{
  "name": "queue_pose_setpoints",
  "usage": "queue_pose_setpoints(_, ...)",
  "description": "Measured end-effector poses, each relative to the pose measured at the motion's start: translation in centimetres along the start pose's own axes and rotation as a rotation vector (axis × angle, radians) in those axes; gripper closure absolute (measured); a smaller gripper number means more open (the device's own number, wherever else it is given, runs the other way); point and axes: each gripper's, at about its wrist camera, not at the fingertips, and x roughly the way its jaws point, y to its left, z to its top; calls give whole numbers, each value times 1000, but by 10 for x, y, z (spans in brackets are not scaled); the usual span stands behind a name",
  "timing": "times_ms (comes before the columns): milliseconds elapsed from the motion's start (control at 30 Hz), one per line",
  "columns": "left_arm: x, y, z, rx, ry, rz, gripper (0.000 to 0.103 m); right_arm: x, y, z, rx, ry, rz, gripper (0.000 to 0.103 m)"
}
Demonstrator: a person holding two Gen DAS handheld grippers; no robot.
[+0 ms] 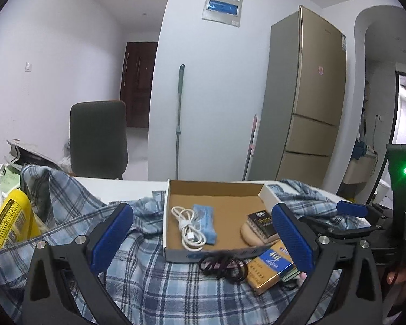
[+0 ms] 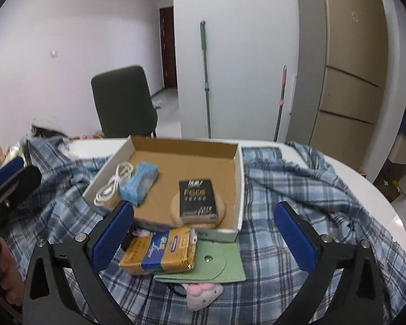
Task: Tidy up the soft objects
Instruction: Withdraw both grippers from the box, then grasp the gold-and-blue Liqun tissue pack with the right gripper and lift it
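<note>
While both tools hover over the cluttered desk (image 2: 365, 173), the left claw (image 1: 203, 233) is spread wide with nothing between its ribbed blue pads (image 1: 112, 237), and the right claw (image 2: 203, 233) is likewise spread wide and empty.

Nearest the right claw, just beside its left pad, lies a gold-and-blue foil-wrapped pack (image 2: 159, 252), a soft rectangular block whose long axis runs left to right, tilted slightly up toward the right. It rests partly on a flat green felt pouch (image 2: 219, 262) with a round snap flap. A pink-and-white plush toy (image 2: 203, 292) peeks out at the pouch's near edge. In the left view a tangle of dark hair ties (image 1: 222, 265) lies just left of the same pack.

Beyond these sits a shallow cardboard box (image 2: 238, 184), white outside and brown inside. Within it, at the left, a coiled white cable (image 2: 113, 184) lies beside a blue wrapped packet (image 2: 140, 184), whose long axis runs near to far. Toward the right, a black printed box (image 2: 199, 197) rests upright-facing on a round beige puff (image 2: 222, 211).

Everything lies on a rumpled blue plaid cloth (image 2: 297, 189) draped across the white desk. At far left in the left view stands a yellow labelled bag (image 1: 10, 222). Behind the desk are a dark chair (image 2: 121, 103), a green-handled mop (image 2: 205, 75) leaning on the wall, and a gold fridge (image 1: 308, 94).
</note>
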Motion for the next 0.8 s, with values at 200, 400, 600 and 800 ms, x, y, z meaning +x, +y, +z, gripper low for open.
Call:
queue_pose_setpoints(200, 2, 13, -4, -45, 12, 7, 0, 10, 25, -16, -103, 48, 28, 0)
queue_pose_setpoints(400, 3, 17, -4, -67, 13, 13, 0, 25, 54, -34, -252, 134, 62, 0)
queue_pose_setpoints(600, 5, 21, -5, -89, 25, 14, 0, 40, 64, -49, -318, 200, 28, 0)
queue_pose_setpoints(800, 5, 23, -5, -103, 30, 13, 0, 45, 67, -51, -334, 213, 8, 1)
